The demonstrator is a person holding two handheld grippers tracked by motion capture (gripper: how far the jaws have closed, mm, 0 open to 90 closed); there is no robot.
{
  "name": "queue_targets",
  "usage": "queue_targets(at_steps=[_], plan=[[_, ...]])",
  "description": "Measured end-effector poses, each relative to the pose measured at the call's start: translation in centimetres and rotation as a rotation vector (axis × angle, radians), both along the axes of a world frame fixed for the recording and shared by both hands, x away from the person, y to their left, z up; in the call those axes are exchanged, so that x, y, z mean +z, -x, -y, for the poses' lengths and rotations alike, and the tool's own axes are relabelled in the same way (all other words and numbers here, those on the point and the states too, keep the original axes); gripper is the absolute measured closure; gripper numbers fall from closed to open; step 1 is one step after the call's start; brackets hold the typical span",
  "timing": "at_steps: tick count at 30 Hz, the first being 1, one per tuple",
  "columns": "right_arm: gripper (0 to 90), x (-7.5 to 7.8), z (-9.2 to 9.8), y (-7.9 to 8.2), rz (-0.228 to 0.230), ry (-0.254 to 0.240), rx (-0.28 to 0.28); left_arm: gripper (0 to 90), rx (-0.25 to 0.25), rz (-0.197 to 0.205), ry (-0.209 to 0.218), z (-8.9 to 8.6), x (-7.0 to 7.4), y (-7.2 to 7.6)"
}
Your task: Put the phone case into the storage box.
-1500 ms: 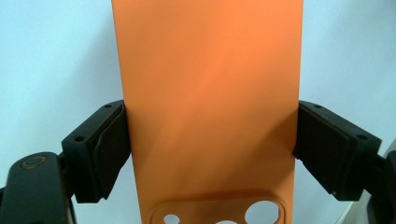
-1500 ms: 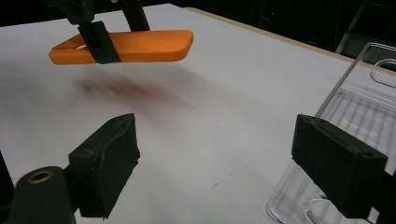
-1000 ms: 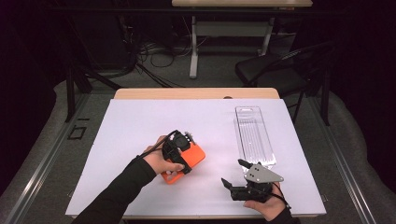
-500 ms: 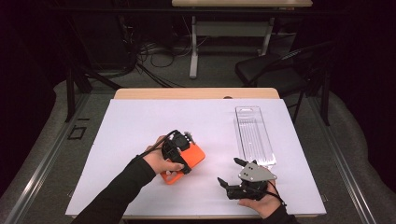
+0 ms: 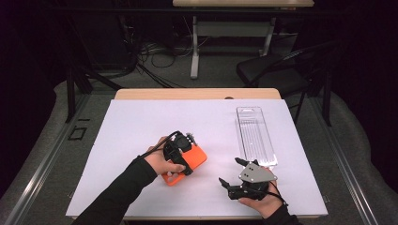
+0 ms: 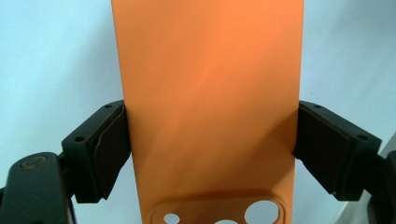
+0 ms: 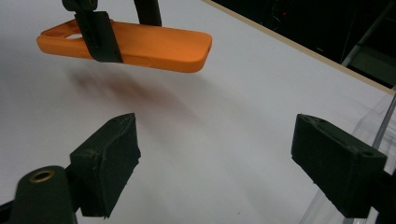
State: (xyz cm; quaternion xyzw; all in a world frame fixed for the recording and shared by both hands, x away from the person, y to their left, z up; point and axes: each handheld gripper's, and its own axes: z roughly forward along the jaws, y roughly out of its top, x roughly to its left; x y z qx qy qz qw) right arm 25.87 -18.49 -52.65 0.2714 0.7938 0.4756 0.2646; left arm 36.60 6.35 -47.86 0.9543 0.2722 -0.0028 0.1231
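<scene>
An orange phone case (image 5: 193, 160) hangs a little above the white table top, camera cut-out end toward the hand. My left gripper (image 5: 184, 157) is shut on it across its width, and in the left gripper view both pads press on the long edges of the case (image 6: 210, 84). My right gripper (image 5: 229, 170) rests low near the table's front edge, to the right of the case, pointing left with its jaws open and nothing between them. In the right gripper view (image 7: 217, 158) the case (image 7: 149, 44) floats ahead at the upper left, with a left gripper finger (image 7: 100, 39) clamped on its side.
A clear plastic blister tray (image 5: 256, 133) lies lengthwise at the right of the white sheet (image 5: 141, 122), just behind the right gripper. Its edge (image 7: 376, 123) is beside the right jaw. A dark chair (image 5: 281, 70) and cables are on the floor beyond the table.
</scene>
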Motion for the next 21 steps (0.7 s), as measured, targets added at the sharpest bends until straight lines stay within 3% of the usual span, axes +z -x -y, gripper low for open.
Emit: queue_targets(at_steps=[13, 21], plan=[[16.7, 0.3, -1.0, -0.5, 0.068, 0.113, 0.045, 15.4, -0.055, -0.022, -0.002, 1.4, 0.5, 0.2], [22.1, 0.4, -1.7, -0.9, 0.105, 0.216, 0.088, 15.4, -0.068, -0.056, -0.021, 1.7, 0.8, -0.2]])
